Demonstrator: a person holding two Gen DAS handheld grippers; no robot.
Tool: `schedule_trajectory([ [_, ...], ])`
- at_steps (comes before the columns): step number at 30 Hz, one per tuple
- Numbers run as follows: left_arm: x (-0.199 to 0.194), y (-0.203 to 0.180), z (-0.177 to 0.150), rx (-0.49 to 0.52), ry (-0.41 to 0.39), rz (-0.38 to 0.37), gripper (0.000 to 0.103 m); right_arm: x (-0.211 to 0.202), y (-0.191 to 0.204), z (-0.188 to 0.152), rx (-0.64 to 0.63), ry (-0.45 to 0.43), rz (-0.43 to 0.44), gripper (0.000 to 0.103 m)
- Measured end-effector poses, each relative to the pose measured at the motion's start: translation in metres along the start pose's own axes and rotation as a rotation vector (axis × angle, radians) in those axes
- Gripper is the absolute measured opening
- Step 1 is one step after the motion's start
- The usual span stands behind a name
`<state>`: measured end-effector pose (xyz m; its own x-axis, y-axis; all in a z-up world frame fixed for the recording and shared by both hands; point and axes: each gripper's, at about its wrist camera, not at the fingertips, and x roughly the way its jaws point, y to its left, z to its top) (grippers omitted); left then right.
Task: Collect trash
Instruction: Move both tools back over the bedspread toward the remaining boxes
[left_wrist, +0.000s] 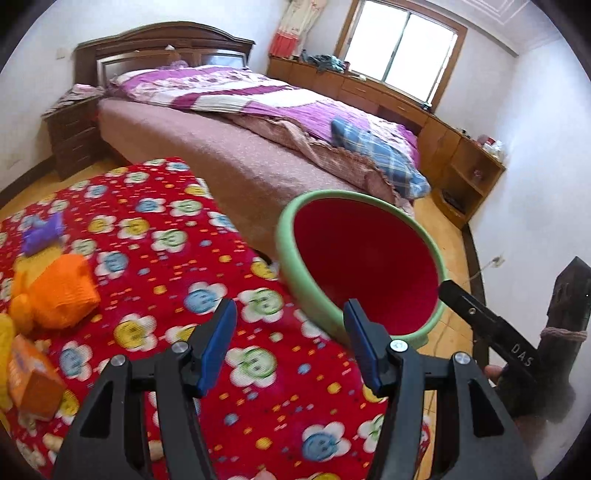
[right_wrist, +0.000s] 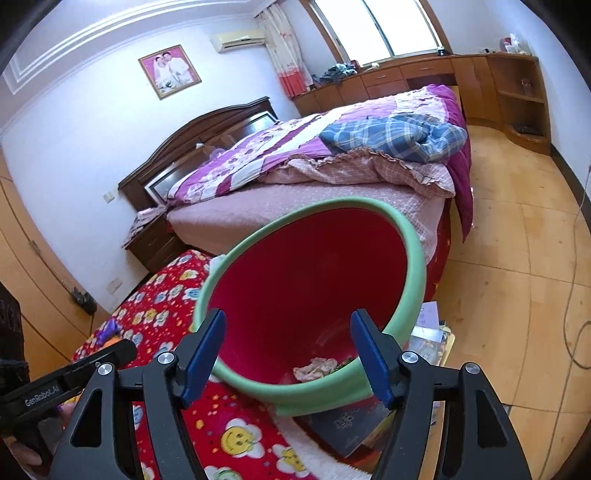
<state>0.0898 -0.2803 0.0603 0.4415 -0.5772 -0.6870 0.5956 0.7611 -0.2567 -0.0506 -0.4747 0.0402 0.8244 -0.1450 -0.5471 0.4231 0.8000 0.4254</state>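
Blue-padded jaws of the left gripper (left_wrist: 290, 347) are standing spread with nothing between them, hanging over the red flower-print cloth (left_wrist: 155, 236) that is covering the desk. Just right of them, the green-rimmed bin (left_wrist: 360, 266) with its red inside is tilting at the desk's edge, between the desk and the bed (left_wrist: 229, 158).

On the cloth, well left of the bin, an orange knitted piece (left_wrist: 62, 291) is lying beside a purple scrap (left_wrist: 42, 232), and an orange carton (left_wrist: 31, 380) is sitting nearer the camera.

In the right wrist view, the right gripper (right_wrist: 288, 358) is holding its jaws spread, with the bin's near rim (right_wrist: 258, 387) lying across the gap between them; whether the pads are touching that rim I cannot tell. A crumpled pinkish wad of trash (right_wrist: 316, 367) is resting inside the bin (right_wrist: 295, 288) near that rim. Below the bin, a dark book (right_wrist: 347, 424) is lying on the floor (right_wrist: 517, 295).
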Motion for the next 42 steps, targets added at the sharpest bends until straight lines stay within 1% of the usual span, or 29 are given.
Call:
schedule_trajectory([
  [6,-0.026,0.021,-0.01,-0.047,-0.027,0.029,0.06,-0.003,0.017,-0.009,-0.018,0.026,0.027,0.071],
  [15,-0.064,0.06,-0.023,-0.119,-0.07,0.107,0.06,-0.003,0.049,-0.028,-0.07,0.072,0.064,0.071],
  [20,-0.08,0.082,-0.034,-0.153,-0.076,0.159,0.06,-0.001,0.064,-0.036,-0.097,0.102,0.088,0.071],
  [31,-0.116,0.15,-0.061,-0.217,-0.064,0.326,0.06,0.009,0.093,-0.06,-0.15,0.174,0.119,0.071],
  [36,-0.125,0.183,-0.072,-0.25,-0.045,0.402,0.06,0.012,0.103,-0.071,-0.172,0.199,0.119,0.071],
  [39,-0.128,0.207,-0.08,-0.288,-0.026,0.434,0.06,0.015,0.106,-0.075,-0.177,0.216,0.119,0.071],
  [42,-0.128,0.223,-0.086,-0.304,-0.011,0.466,0.06,0.018,0.11,-0.079,-0.183,0.233,0.116,0.071],
])
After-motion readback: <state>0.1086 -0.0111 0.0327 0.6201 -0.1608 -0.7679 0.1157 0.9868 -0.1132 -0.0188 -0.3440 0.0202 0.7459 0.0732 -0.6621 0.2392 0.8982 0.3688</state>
